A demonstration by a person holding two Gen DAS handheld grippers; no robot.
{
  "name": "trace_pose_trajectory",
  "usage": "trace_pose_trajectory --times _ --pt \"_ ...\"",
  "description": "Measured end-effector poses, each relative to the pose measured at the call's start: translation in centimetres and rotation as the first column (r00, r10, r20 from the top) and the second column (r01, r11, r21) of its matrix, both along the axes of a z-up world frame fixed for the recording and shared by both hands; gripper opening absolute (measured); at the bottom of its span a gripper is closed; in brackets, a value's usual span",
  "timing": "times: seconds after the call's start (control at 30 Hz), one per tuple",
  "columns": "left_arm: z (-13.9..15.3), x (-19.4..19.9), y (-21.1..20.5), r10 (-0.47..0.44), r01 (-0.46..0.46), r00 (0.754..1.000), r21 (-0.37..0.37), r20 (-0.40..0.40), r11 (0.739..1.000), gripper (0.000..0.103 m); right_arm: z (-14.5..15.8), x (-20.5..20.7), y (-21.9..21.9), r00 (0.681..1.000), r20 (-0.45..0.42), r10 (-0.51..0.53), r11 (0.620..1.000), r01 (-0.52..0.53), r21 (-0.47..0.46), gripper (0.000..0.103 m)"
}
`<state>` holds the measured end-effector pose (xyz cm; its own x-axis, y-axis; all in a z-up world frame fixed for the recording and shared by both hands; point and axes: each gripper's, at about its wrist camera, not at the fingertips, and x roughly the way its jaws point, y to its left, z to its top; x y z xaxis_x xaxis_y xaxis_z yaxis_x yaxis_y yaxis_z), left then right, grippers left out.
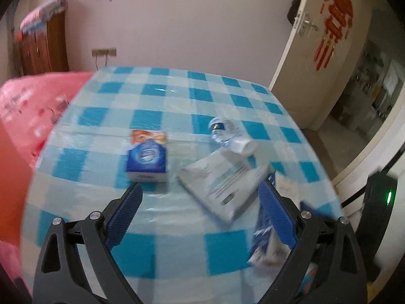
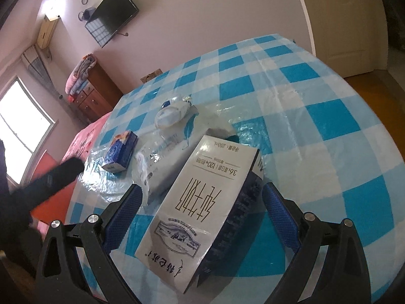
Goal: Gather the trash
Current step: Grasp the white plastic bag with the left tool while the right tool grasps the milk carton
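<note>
1. Left gripper, jaws spread and empty, faces the table: tissue pack left, wrapper middle, crushed bottle far right.
2. Right gripper, jaws spread, straddles a milk carton lying near; only this view shows its print.

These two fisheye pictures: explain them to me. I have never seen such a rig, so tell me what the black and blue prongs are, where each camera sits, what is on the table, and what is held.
The prongs are two-finger grippers, one in each of a person's hands, each carrying a camera that looks forward along its fingers. One picture is from the left gripper, open and empty. The other is from the right gripper, also open, with a milk carton lying between its fingers, not yet gripped. On the checked tablecloth also lie a blue tissue pack, a white plastic pouch and a crushed clear bottle. Nothing is held yet.
</note>
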<state>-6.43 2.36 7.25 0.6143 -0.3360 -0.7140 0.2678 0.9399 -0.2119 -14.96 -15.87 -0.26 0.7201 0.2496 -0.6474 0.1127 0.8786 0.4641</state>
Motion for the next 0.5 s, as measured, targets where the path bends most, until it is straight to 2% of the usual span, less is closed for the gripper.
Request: trace_pose_trajectory --times 0.13,0.5 --pt "-0.5 2.6 -2.2 0.011 -0.013 0.999 -0.033 -0.053 0.999 0.093 -0.4 0.4 -0.2 1.0 0.002 0.007 1.0 -0.007 -0.003 0.094" --pt "-1.8 9.5 -8.4 0.037 -0.026 0.988 0.076 -0.153 0.997 0.093 -0.5 0.3 -0.5 0.997 0.047 0.055 0.998 -0.055 -0.001 0.094"
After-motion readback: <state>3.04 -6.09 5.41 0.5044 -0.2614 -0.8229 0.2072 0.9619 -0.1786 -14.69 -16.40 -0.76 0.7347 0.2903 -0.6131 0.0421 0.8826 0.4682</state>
